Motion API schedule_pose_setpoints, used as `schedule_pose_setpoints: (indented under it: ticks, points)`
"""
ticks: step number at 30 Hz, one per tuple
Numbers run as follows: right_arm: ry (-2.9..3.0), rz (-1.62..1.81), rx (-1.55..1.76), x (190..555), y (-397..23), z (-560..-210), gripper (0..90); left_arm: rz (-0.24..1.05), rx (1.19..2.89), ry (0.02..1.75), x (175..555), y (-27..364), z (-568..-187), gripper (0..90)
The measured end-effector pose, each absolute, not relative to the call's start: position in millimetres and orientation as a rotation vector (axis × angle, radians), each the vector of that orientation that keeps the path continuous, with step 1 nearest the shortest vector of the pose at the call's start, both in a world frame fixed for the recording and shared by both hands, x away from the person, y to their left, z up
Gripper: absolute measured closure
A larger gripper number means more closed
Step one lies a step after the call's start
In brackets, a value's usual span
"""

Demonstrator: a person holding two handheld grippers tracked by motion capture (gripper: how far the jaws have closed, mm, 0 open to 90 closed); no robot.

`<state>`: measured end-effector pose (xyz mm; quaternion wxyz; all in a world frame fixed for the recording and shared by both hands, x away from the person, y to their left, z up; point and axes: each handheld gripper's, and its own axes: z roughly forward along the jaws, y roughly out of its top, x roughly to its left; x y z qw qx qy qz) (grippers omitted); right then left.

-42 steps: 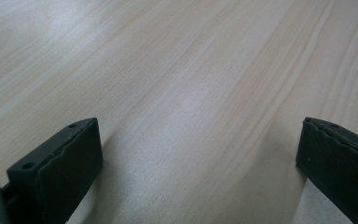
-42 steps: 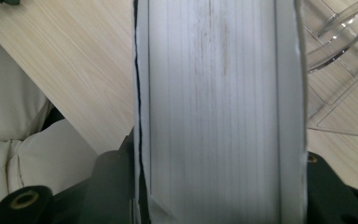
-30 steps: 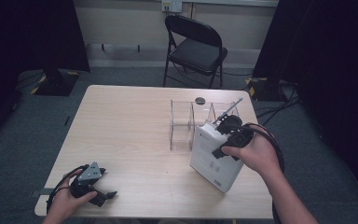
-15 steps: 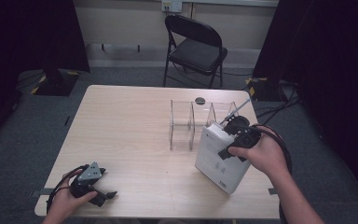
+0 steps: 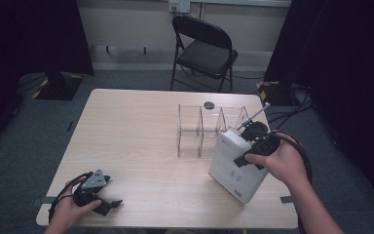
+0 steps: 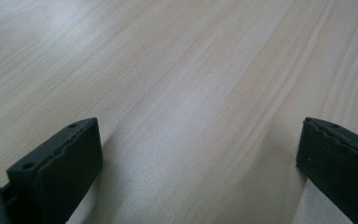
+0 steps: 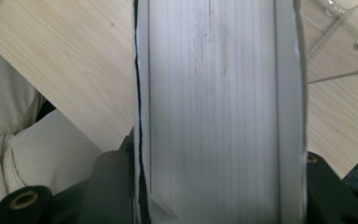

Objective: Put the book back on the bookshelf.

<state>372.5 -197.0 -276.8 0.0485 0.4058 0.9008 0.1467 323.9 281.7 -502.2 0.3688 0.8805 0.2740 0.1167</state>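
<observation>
A thick white book (image 5: 231,168) stands tilted on the wooden table (image 5: 126,126) at the right, its lower corner near the front edge. My right gripper (image 5: 246,146) is shut on its upper edge. In the right gripper view the page block (image 7: 214,93) runs up between the two black jaws of the right gripper (image 7: 219,184), which press on both covers. My left gripper (image 5: 108,204) rests at the table's front left corner. In the left gripper view the left gripper (image 6: 198,158) is open, with bare wood between its jaws.
A clear acrylic rack (image 5: 199,129) with upright dividers stands just behind and left of the book. A small black disc (image 5: 209,105) lies behind it. A folding chair (image 5: 204,48) stands beyond the table. Light trousers (image 7: 23,140) lie below the table edge.
The right gripper and the book have shifted slightly to the right. The left gripper has stayed where it was.
</observation>
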Motion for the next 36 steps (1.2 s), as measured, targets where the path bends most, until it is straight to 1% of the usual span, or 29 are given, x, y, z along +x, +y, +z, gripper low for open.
schedule_pose_setpoints:
  ticks: [36]
  points:
    - [2.669,0.413,1.382,368,-235,-278,52.6,0.299,2.257,0.705,324,281,-502,0.0]
